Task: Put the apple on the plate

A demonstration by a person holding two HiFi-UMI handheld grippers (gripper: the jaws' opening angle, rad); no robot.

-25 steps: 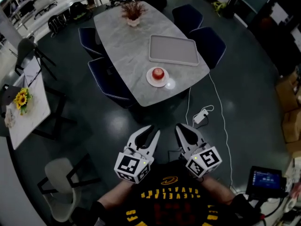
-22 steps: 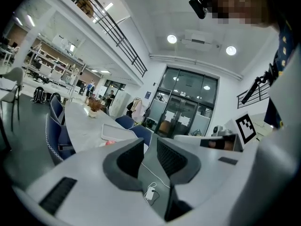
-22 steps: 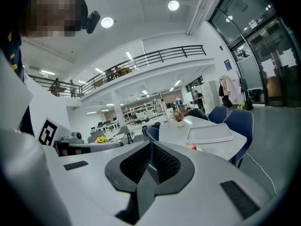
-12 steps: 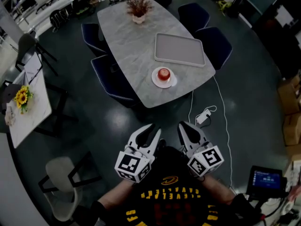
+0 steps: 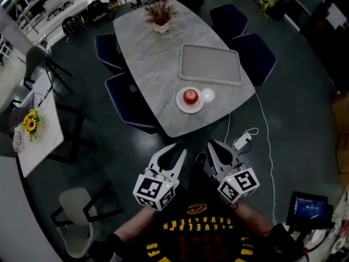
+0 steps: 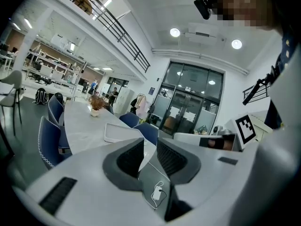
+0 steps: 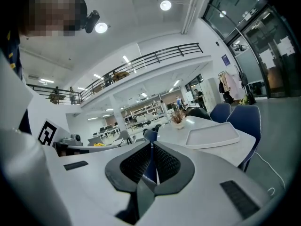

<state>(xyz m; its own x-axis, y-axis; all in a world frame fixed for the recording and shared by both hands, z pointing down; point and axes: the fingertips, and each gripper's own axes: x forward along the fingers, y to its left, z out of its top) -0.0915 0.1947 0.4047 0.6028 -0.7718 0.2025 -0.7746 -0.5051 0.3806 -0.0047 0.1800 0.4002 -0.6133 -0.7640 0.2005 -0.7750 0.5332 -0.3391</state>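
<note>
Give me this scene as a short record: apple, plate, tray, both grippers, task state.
apple: sits on the plate
plate: on the table, near its front edge, beside the tray
tray: on the table, empty
left gripper: near the person's body, off the table; jaws slightly apart, empty
right gripper: near the body; jaws almost together, empty
task state: apple already on plate

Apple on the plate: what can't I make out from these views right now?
Head view: apple on plate too small to show its stem or bruises.
Gripper views: apple and plate hidden behind the left gripper and right gripper.
Bright spot beside the plate: glare or object, unclear.
</note>
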